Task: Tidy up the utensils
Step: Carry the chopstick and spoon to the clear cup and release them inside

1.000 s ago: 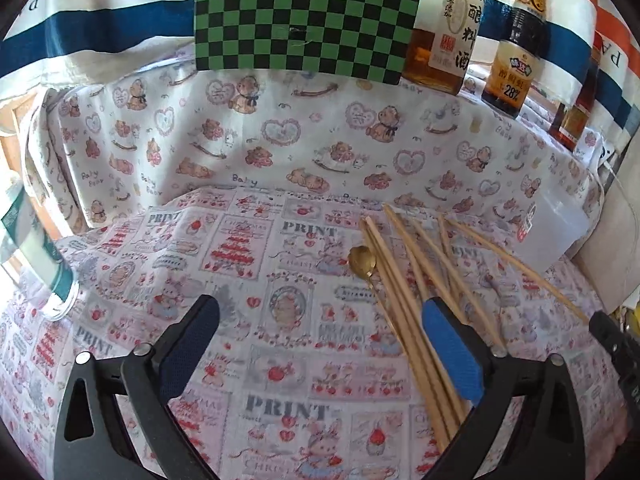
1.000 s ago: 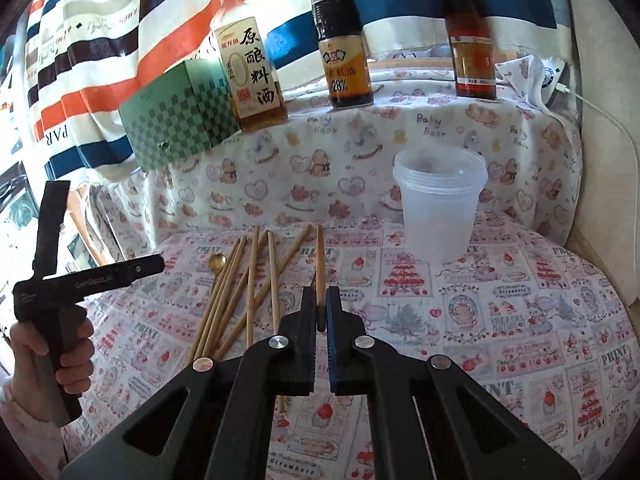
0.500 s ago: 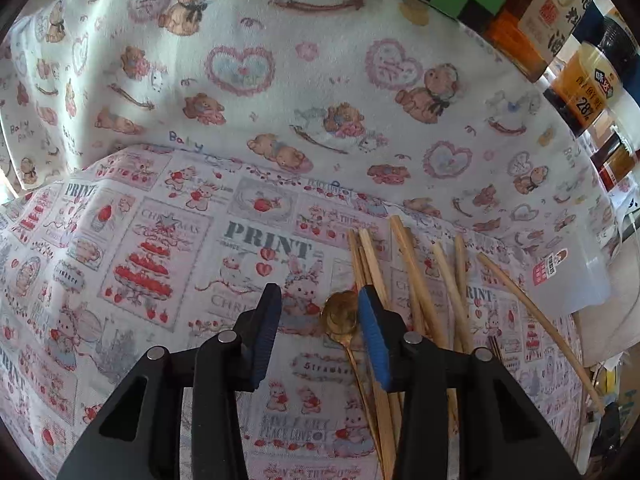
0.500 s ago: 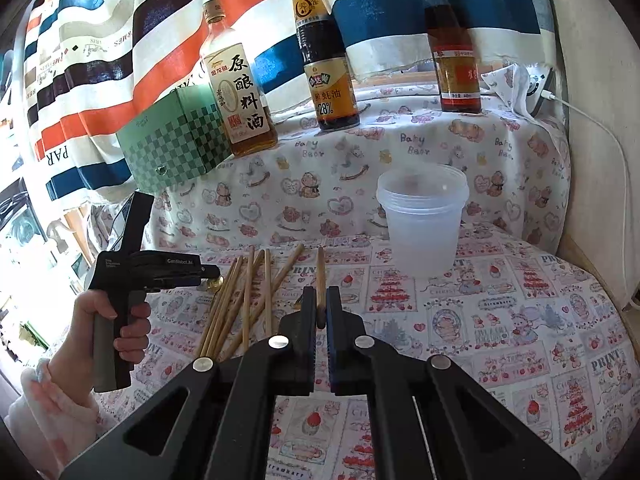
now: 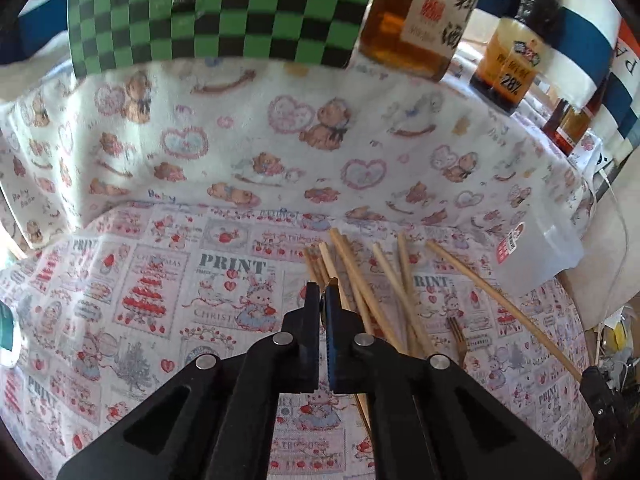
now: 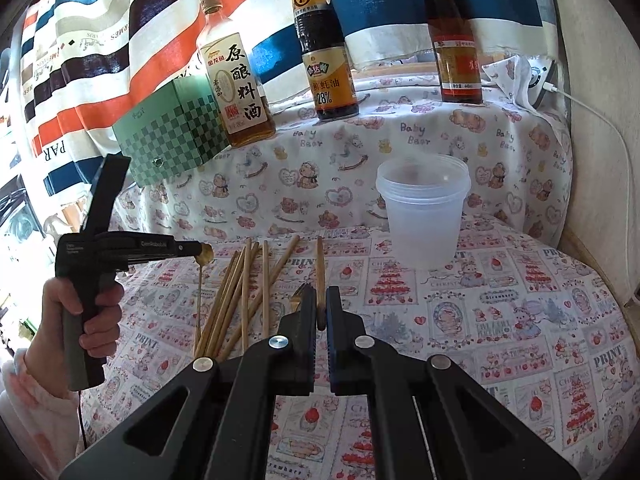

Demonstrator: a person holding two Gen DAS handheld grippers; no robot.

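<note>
A green checkered box (image 6: 172,130) stood at the left end of the cloth-covered shelf (image 6: 400,136). Just beside it was a cooking-wine bottle (image 6: 236,84), then a dark sauce bottle (image 6: 326,60) near the middle, and a third bottle (image 6: 454,44) toward the right end. A white cable (image 6: 592,116) trailed off the shelf's right corner. Striped fabric (image 6: 100,40) hung behind.
</note>
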